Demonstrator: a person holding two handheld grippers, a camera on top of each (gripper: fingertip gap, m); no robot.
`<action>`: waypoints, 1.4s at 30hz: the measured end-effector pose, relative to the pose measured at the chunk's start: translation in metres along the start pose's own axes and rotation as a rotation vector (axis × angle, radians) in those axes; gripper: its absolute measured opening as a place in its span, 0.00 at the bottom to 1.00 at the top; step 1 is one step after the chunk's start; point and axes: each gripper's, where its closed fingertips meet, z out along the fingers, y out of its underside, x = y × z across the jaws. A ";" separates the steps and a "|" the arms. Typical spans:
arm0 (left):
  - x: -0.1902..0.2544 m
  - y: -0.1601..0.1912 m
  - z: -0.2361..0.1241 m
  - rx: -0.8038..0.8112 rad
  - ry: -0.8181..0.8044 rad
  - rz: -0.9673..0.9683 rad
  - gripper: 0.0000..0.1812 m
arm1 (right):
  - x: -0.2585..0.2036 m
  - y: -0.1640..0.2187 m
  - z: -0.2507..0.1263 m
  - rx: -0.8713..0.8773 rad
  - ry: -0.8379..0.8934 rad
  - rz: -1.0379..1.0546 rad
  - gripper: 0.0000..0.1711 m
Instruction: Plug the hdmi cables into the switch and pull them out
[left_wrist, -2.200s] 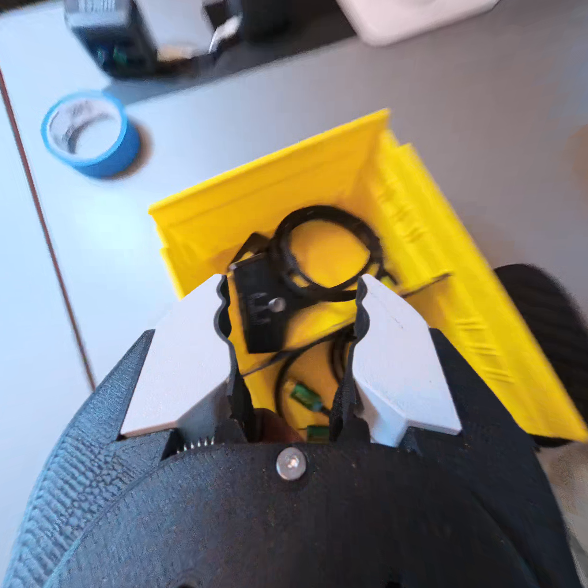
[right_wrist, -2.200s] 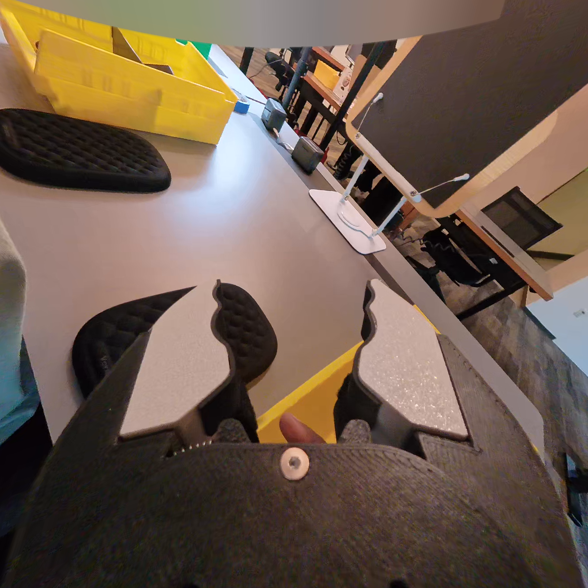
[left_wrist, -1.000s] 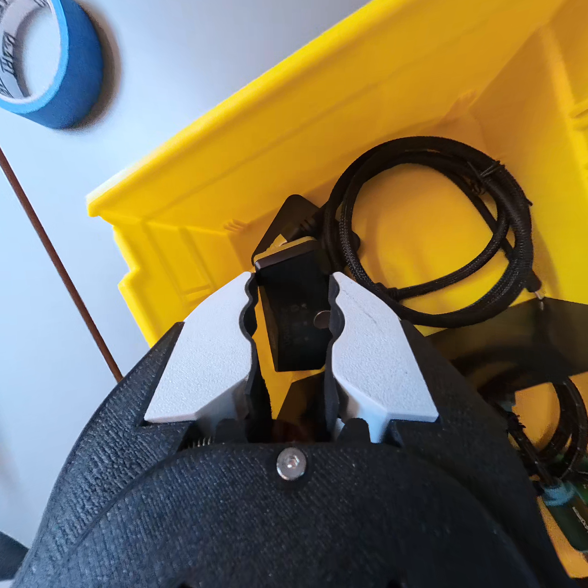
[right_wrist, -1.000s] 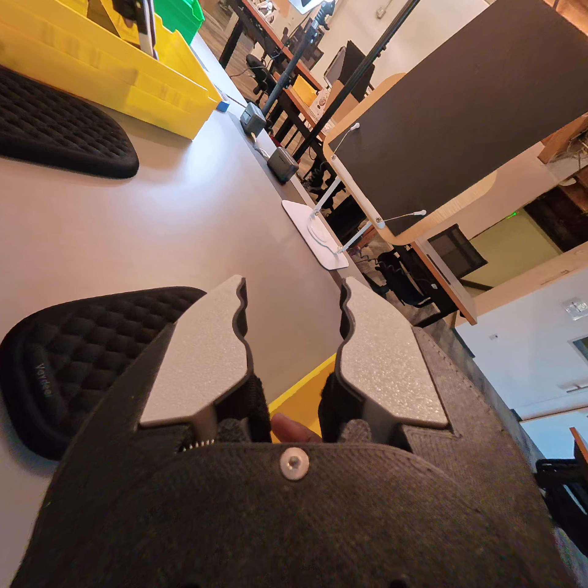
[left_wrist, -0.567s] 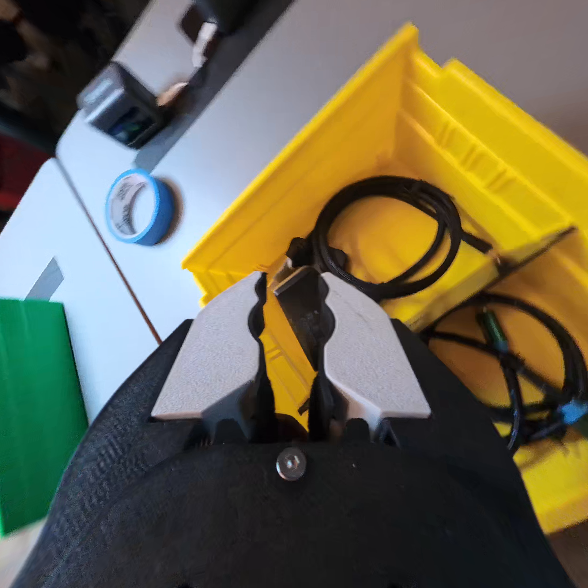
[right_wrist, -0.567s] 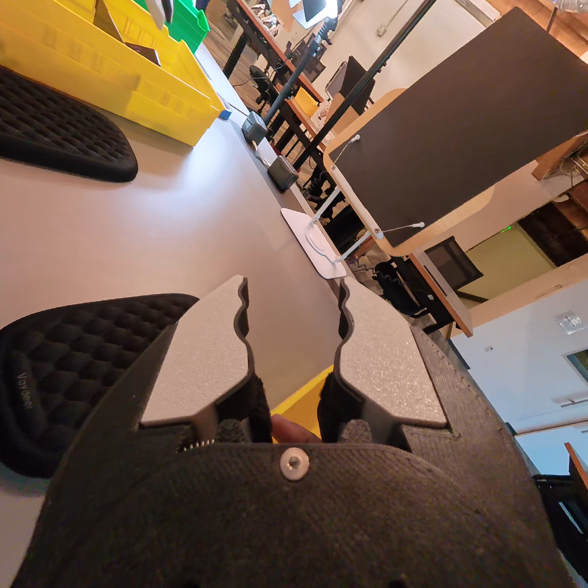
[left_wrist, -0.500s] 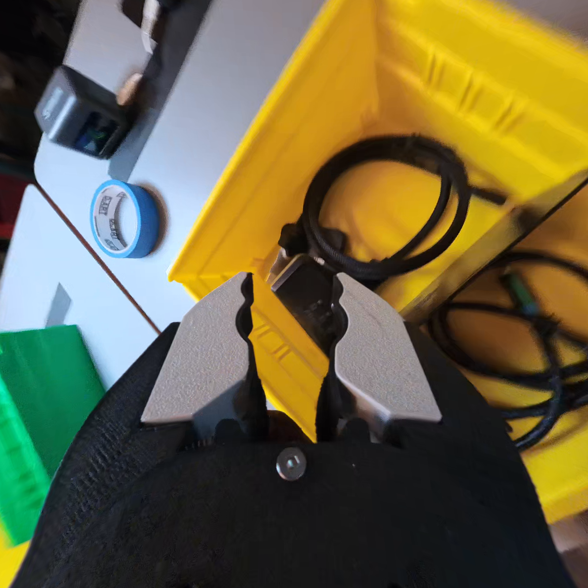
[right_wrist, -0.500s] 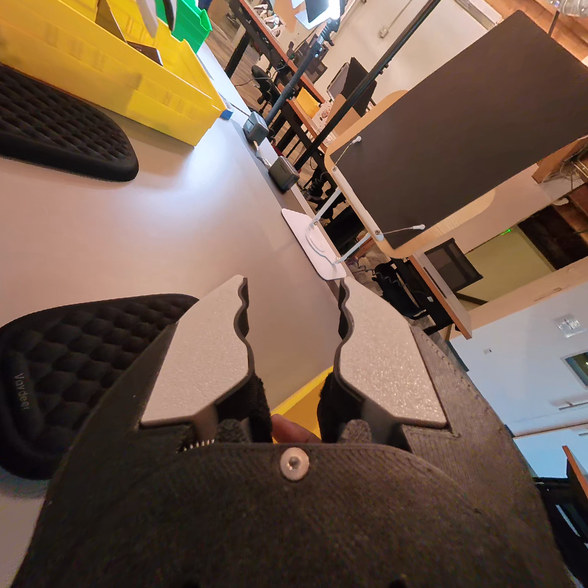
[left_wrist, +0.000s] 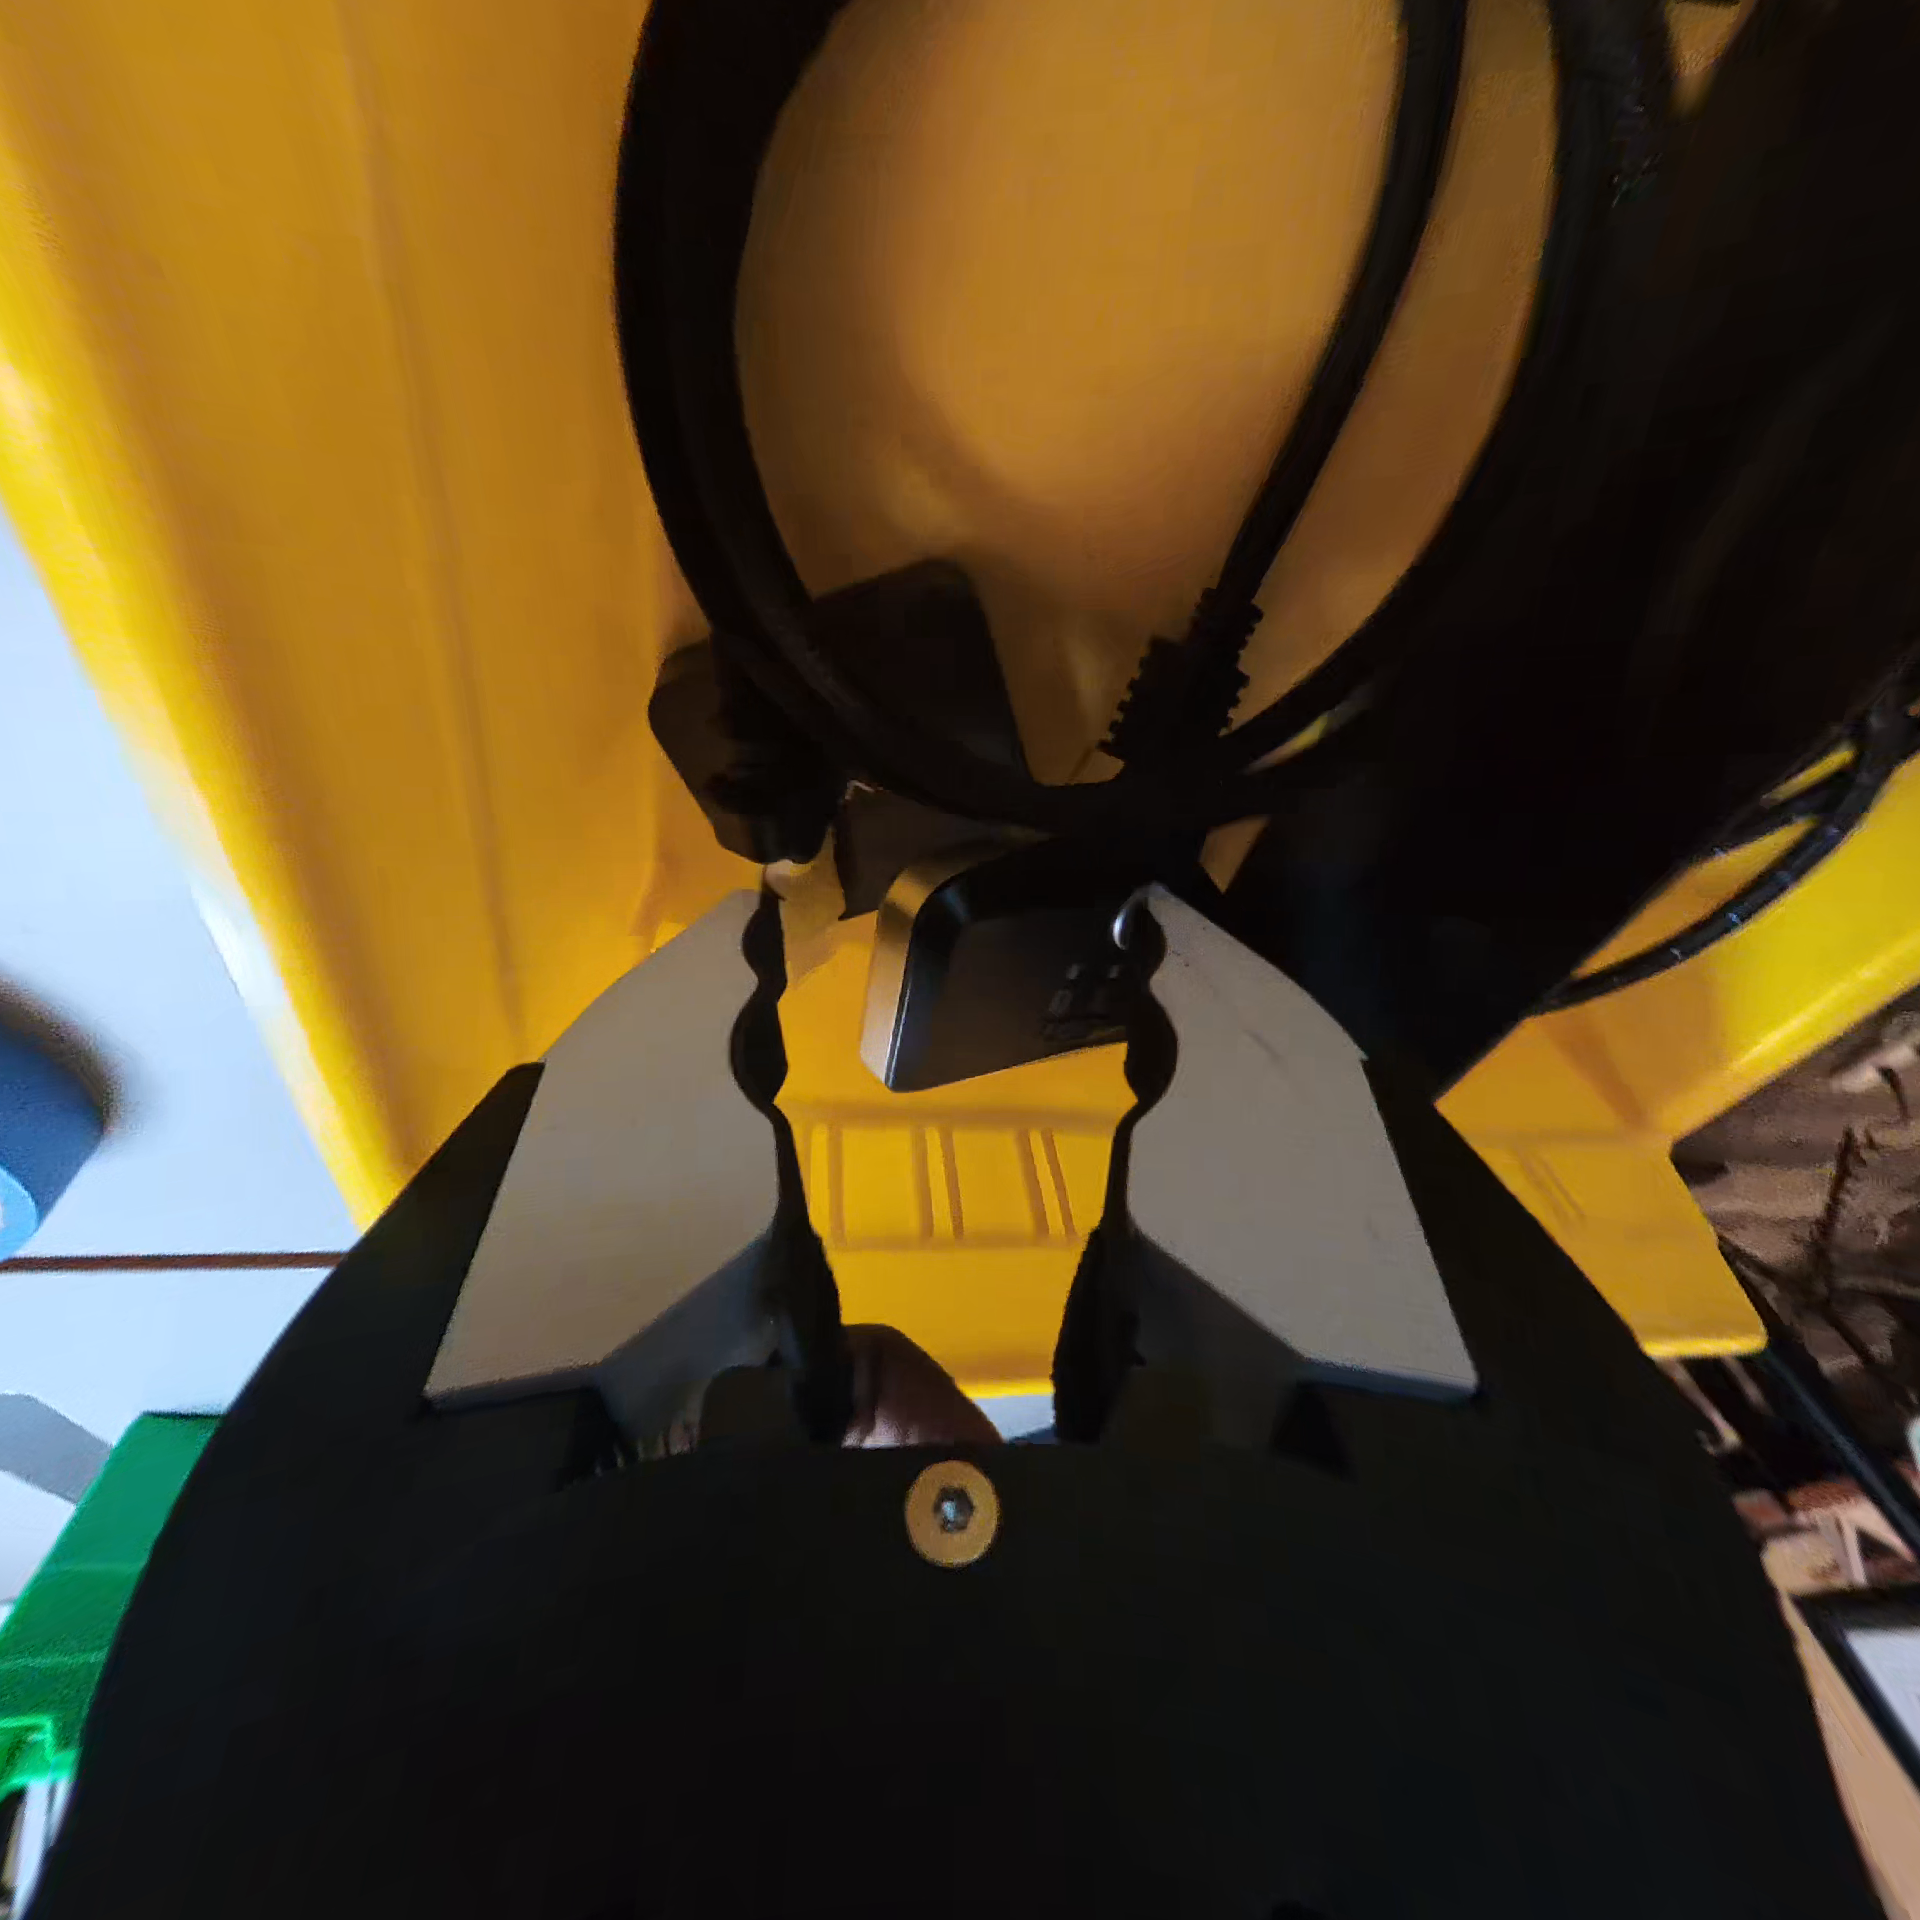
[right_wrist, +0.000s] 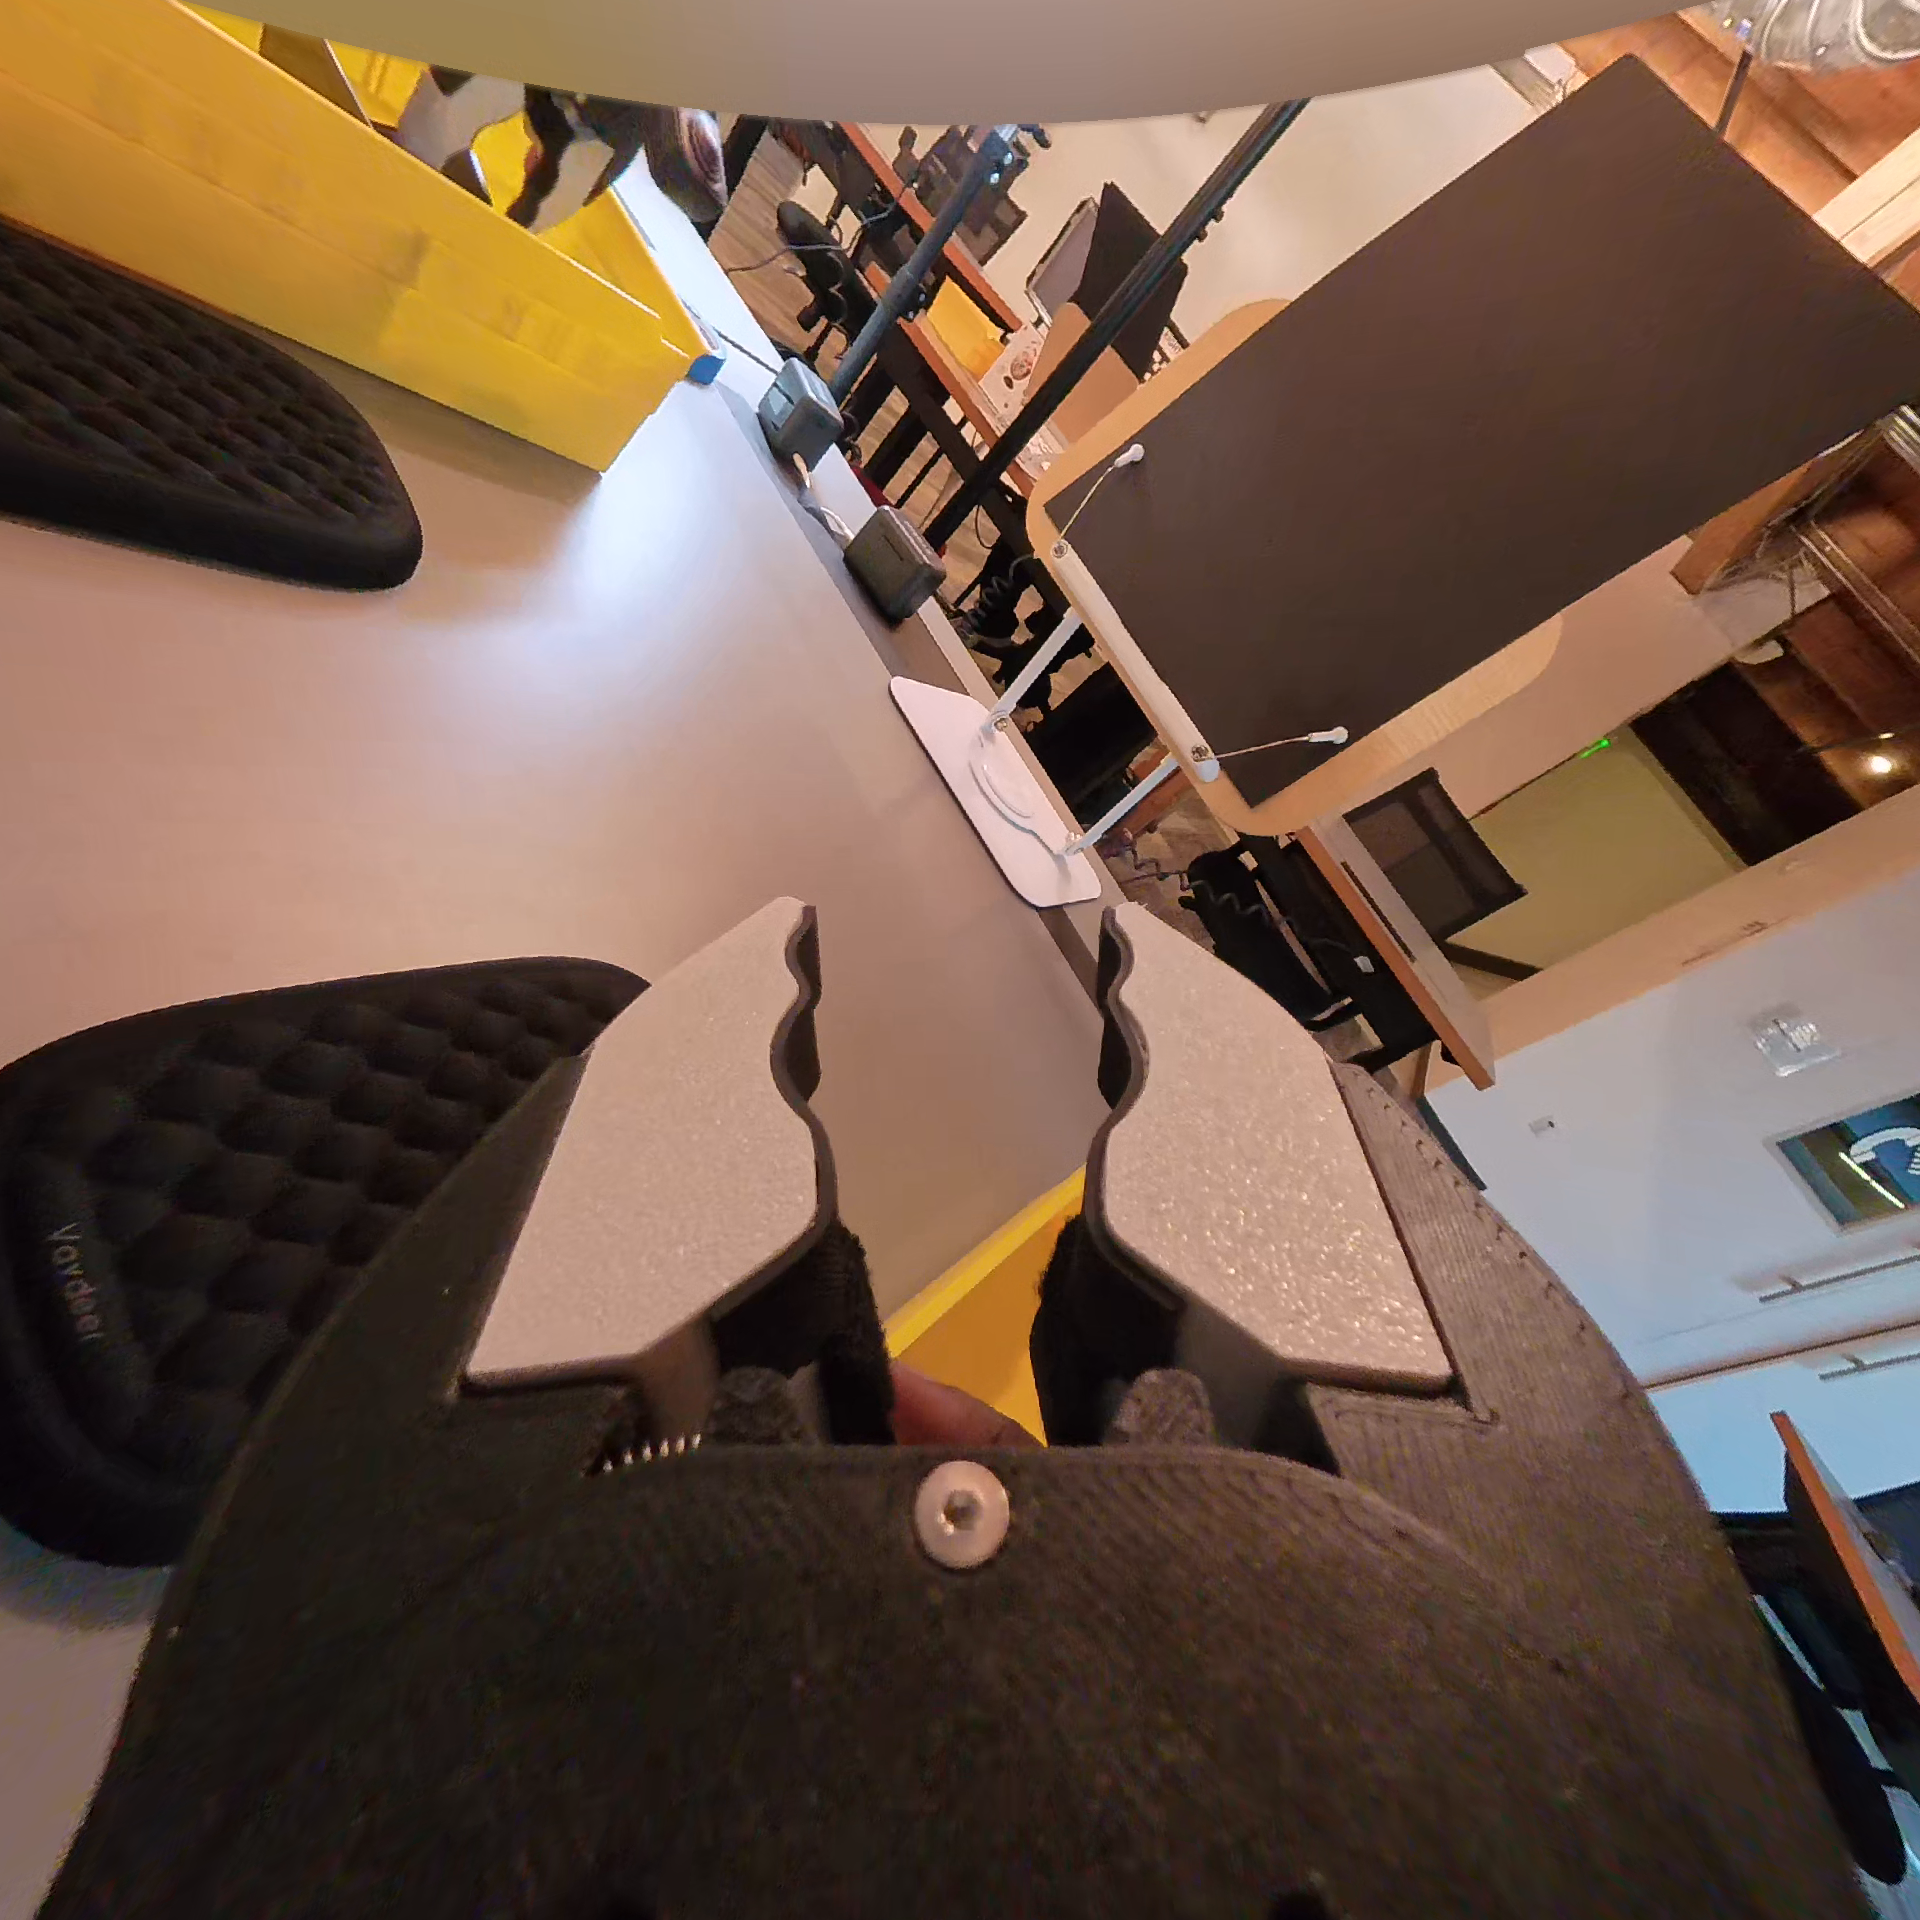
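Note:
In the left wrist view the dark grey switch (left_wrist: 987, 997) lies tilted inside the yellow bin (left_wrist: 364, 520). A coiled black braided hdmi cable (left_wrist: 727, 416) lies just beyond it and crosses over its far end. My left gripper (left_wrist: 948, 904) is open around the switch. The switch rests against the right finger (left_wrist: 1247, 1091), with a gap to the left finger (left_wrist: 644, 1122). My right gripper (right_wrist: 956, 925) is open and empty, held above the grey table (right_wrist: 520, 727). The same yellow bin (right_wrist: 364, 239) shows far off at the upper left of the right wrist view.
Two black cushioned pads (right_wrist: 187, 416) (right_wrist: 260, 1143) lie on the table. A white lamp base (right_wrist: 997, 790) and two grey boxes (right_wrist: 800, 416) (right_wrist: 894, 561) stand along the far edge. A blue tape roll (left_wrist: 31, 1122) and a green bin (left_wrist: 83, 1558) are left of the yellow bin. My hands' fingertips stand some 60 cm from each other.
My left gripper closed on the switch and lifted it, then opened its jaws and dropped low into the bin. The switch now lies loose between the fingers. The right gripper barely moved.

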 end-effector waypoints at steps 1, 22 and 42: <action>0.003 0.000 -0.001 -0.001 0.033 0.000 0.35 | 0.000 0.000 0.001 0.001 -0.001 0.001 0.30; 0.058 0.008 -0.005 -0.043 0.079 0.061 0.10 | 0.003 -0.001 0.005 0.019 0.000 -0.034 0.30; 0.056 0.022 0.018 -0.077 0.285 -0.052 0.16 | 0.003 -0.002 0.008 0.031 0.010 -0.036 0.29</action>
